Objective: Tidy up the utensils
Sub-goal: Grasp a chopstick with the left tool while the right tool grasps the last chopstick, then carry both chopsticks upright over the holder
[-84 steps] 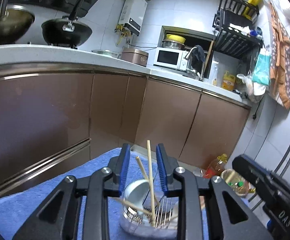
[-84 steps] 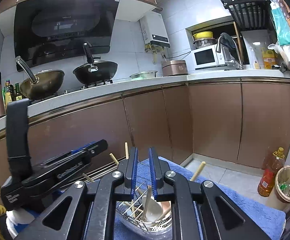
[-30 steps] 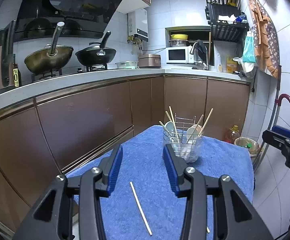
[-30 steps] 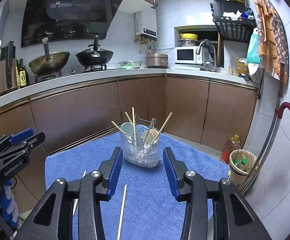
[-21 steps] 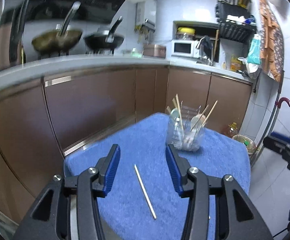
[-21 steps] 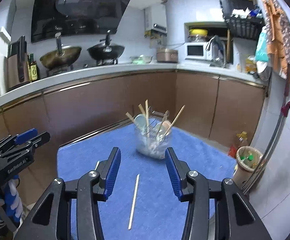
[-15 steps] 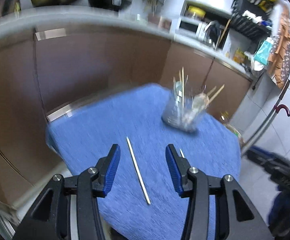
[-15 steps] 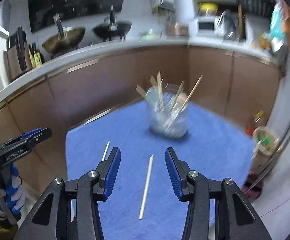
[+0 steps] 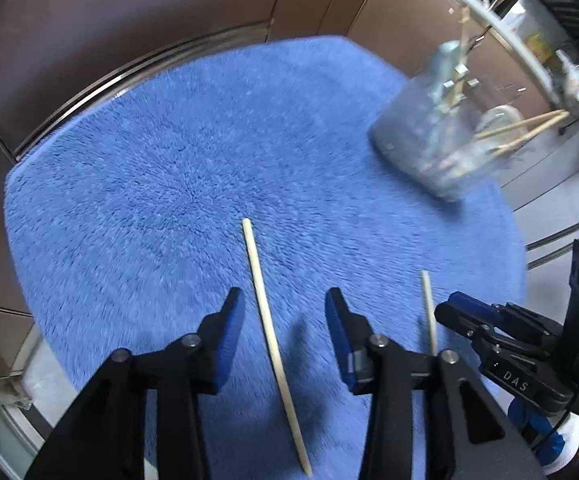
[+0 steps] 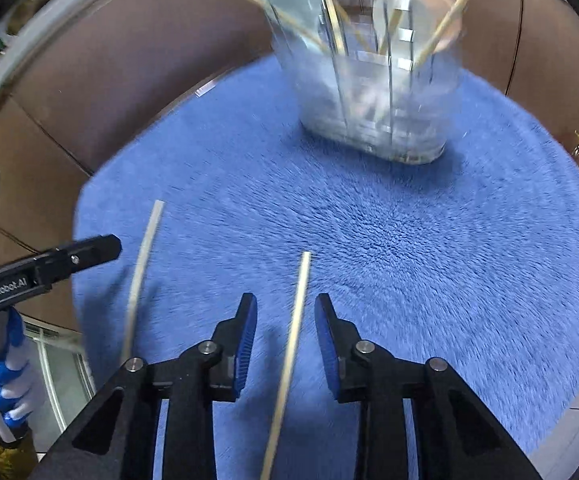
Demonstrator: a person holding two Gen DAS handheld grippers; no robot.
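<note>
Fingers of left gripper (image 9: 280,308) and right gripper (image 10: 285,314) apart, just been closing; each straddles a loose chopstick (image 9: 267,316) (image 10: 291,336), untouched, near blue towel's (image 9: 149,168) front edge. Utensil holder (image 10: 373,96) stands toward far edge.

- Utensil holder (image 10: 373,92) motion-blurred; contents beyond sticks indistinct.
- Chopstick (image 10: 289,356) between right claw (image 10: 285,336) runs off bottom edge.
- Counter items top right in left view: unreadable.
</note>
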